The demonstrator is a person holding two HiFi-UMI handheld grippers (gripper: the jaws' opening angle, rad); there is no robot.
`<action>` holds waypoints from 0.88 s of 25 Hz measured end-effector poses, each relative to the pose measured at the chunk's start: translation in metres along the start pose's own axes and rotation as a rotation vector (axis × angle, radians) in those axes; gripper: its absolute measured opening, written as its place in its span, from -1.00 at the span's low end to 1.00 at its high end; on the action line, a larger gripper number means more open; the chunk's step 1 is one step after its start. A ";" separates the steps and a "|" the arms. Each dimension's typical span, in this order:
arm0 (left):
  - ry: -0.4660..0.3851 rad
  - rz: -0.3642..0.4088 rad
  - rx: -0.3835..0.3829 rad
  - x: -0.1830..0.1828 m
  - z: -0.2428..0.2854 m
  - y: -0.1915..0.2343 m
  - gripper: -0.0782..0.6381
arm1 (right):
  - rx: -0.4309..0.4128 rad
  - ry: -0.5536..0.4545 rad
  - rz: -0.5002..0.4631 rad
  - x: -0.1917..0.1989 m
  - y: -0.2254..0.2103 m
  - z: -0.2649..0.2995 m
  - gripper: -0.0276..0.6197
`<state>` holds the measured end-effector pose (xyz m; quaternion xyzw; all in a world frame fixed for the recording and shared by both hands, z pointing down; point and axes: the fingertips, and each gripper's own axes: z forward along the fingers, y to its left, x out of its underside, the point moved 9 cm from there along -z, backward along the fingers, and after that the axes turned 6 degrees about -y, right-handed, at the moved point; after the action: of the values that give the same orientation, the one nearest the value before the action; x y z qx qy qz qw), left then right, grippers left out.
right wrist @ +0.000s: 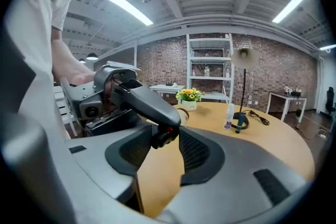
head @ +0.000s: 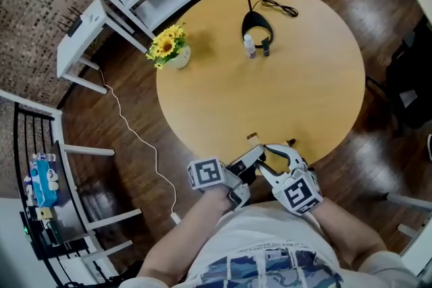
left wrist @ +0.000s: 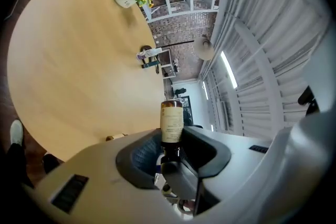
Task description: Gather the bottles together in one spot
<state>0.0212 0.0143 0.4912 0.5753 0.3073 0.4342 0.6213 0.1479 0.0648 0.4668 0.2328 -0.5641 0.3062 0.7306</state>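
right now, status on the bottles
Left gripper shut on brown bottle; right gripper at its cap, grip unclear. White bottle, dark bottle by lamp base. Nothing between.

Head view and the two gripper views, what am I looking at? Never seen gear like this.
A person holds two grey clamps, the left gripper and the right gripper. One camera sits on the head, one on each gripper. On the round wooden table stand a white pot of yellow flowers, a black lamp base, a white bottle and a dark bottle. A small brown bottle with a cream label is held between the left gripper's jaws; the right gripper's jaws flank its cap, grip unclear.
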 end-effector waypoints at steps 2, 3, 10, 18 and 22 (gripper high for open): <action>0.041 -0.015 0.047 -0.005 -0.012 -0.002 -0.41 | -0.062 -0.006 -0.028 -0.007 0.006 0.004 -0.37; 0.064 -0.016 0.072 -0.007 -0.019 -0.003 -0.41 | -0.094 -0.011 -0.040 -0.012 0.008 0.005 -0.38; 0.247 0.159 0.203 -0.026 -0.061 -0.019 -0.25 | -0.286 -0.001 -0.163 -0.059 0.029 0.000 -0.50; 0.298 0.122 0.373 -0.046 -0.096 -0.027 -0.40 | -0.315 0.040 -0.255 -0.093 0.050 0.008 -0.62; 0.325 0.113 0.431 -0.055 -0.110 -0.030 -0.40 | -0.326 0.062 -0.270 -0.104 0.064 0.014 -0.62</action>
<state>-0.0942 0.0153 0.4393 0.6332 0.4559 0.4792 0.4019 0.0747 0.0811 0.3690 0.1753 -0.5471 0.1172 0.8101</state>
